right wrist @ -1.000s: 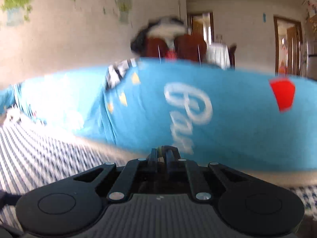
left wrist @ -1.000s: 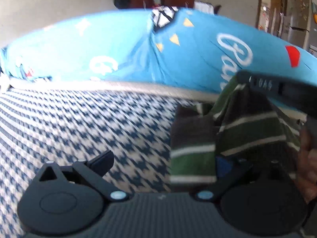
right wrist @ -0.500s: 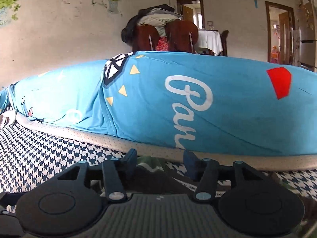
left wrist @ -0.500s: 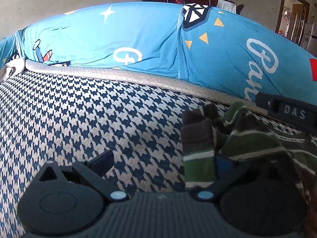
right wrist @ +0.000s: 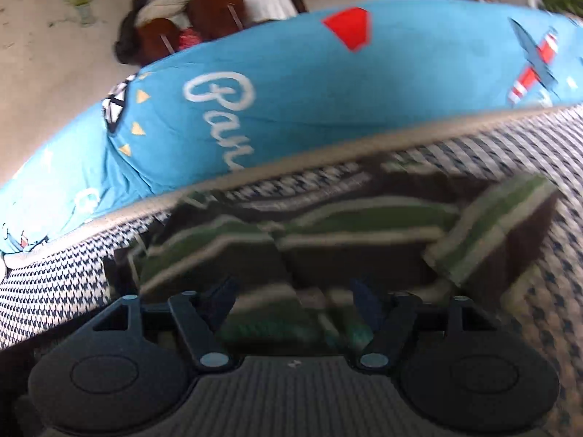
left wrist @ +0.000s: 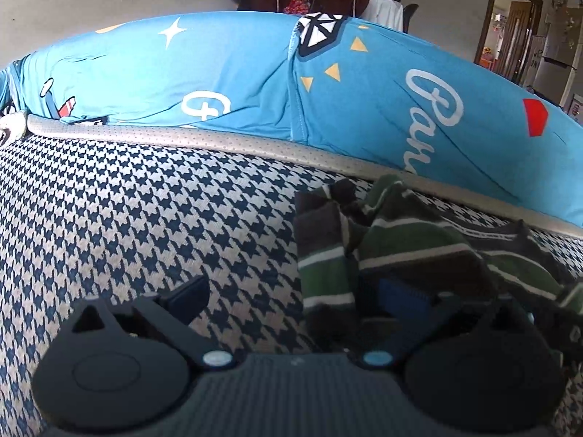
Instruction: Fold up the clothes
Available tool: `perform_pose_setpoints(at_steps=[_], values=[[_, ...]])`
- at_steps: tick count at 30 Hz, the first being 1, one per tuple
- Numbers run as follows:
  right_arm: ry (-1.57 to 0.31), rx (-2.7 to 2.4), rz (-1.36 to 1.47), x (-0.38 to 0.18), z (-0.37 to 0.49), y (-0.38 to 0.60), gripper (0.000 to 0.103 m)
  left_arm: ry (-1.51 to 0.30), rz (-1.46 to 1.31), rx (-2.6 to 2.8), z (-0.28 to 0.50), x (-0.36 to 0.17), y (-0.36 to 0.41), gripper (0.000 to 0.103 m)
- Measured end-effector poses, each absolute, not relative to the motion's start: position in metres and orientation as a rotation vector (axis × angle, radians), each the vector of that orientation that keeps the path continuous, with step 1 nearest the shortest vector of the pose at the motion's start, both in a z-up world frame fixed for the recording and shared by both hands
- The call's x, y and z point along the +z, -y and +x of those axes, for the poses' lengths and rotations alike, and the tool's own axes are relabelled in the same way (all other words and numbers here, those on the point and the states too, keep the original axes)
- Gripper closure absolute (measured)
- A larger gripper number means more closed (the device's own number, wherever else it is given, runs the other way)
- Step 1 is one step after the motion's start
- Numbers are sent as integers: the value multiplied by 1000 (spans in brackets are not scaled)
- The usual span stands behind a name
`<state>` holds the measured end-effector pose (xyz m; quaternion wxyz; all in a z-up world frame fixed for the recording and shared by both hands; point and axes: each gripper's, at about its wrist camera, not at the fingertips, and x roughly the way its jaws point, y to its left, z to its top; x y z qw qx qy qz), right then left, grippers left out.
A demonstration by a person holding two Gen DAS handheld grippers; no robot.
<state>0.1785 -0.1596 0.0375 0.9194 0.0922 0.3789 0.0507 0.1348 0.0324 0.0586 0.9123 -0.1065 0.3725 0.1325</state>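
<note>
The green striped garment is lying bunched on the houndstooth cushion; both the left gripper and right gripper are being held apart at its near edge, probably for seizing cloth.

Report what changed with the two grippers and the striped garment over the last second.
The right gripper went from shut, pointed at the blue cover, to open and tilted down over the green striped garment, letting it go. The left gripper stayed open beside the garment's left edge, on the houndstooth surface.
</note>
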Motion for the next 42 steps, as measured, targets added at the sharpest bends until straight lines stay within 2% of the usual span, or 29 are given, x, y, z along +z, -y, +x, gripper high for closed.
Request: perform_pose_setpoints(at_steps=[3,7,14,28,42], values=[[-820,56,220,40,160,173,27,-773,-198,256,131,61,-26,0],[-812,85,214,47,141,184,13,-787,-168,238,126,61,-18,0],[-751,50,66,58,139,188,13,-813,-146,211,115,67,-11,0],[-797,83,89,55,135,195,13,-834,-128,144,78,91,3,0],[-739,51,64,57,125,212,13,-842,-56,133,65,73,14,0]])
